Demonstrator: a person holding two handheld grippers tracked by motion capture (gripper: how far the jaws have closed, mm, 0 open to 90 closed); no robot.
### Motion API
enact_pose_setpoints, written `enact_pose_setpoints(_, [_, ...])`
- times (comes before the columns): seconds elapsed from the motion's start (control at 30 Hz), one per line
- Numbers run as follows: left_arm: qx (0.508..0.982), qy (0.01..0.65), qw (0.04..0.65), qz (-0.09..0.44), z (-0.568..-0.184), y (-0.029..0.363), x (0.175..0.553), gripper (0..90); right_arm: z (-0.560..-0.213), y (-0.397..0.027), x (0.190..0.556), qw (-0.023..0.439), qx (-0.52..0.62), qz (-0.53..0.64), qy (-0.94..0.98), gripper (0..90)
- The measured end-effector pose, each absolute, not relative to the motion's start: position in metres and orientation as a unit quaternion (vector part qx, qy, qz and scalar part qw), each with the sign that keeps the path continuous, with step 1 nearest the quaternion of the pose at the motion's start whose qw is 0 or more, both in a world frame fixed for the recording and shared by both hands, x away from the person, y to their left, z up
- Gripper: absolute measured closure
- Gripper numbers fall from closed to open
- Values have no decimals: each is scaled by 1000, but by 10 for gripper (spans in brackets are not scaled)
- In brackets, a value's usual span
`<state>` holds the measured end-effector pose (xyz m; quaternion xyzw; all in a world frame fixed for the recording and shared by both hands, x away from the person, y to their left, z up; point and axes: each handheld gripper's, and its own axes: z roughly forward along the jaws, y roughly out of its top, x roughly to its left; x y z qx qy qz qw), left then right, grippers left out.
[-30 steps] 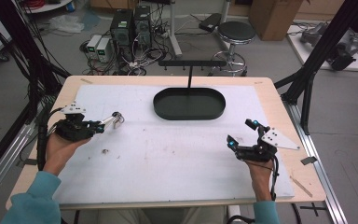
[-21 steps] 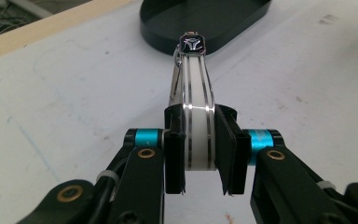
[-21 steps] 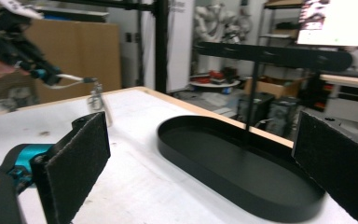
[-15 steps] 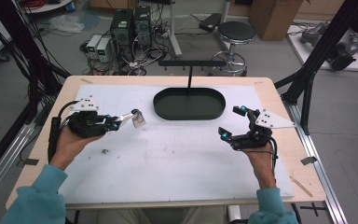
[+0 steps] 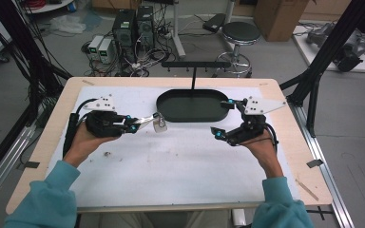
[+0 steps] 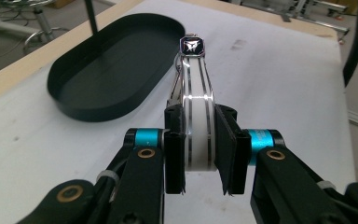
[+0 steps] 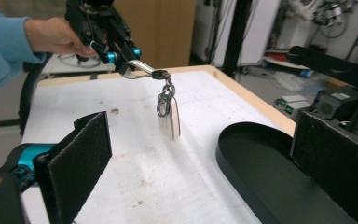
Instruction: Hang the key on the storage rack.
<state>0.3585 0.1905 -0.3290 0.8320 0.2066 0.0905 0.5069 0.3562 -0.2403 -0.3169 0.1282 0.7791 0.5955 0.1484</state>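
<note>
A: What's in the black tray (image 5: pixel 171 111)?

B: From the high view it's a shallow oval dish with a low upright rim, matte and dark, and its floor looks bare. A thin black post rises from its far side to a crossbar (image 5: pixel 196 64).

A: And the left gripper (image 5: pixel 134 126)?

B: Its jaws are clamped on a white strap (image 6: pixel 198 121) with dark stripes along its length. The strap is flat and glossy, pinched between the two black pads (image 6: pixel 175 154).

A: Where does the strap lead?

B: To a small metal clasp, and below that hangs a pale, flat fob (image 7: pixel 168 116) on metal rings. In the right gripper view it dangles above the white table cover (image 5: pixel 185 175), just beside the tray's near-left rim.

A: The right gripper (image 5: pixel 225 118)?

B: Jaws well apart, nothing between them. Their pads look rough and felt-like. It sits at the tray's right end, pointing across toward the fob.

A: The table (image 5: pixel 57 123)?

B: Pale wood edges, with the white sheet scuffed and speckled.
</note>
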Motion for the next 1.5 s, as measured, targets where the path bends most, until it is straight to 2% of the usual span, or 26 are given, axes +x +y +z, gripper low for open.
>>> enact_pose_setpoints(0.47, [842,143,517,51,-327,156,360,744,-297,-205,375,109,61,542,831,49])
enact_pose_setpoints(1.0, [859,105,499,34,-323,133,359,744,-288,-165,386,70,10,455,888,64])
enact_pose_setpoints(1.1, [864,101,493,31,-325,131,359,744,-289,-159,387,60,-1,437,897,154])
enact_pose_setpoints(1.5, [872,94,480,28,-328,126,359,744,-299,-143,390,40,-27,377,925,274])
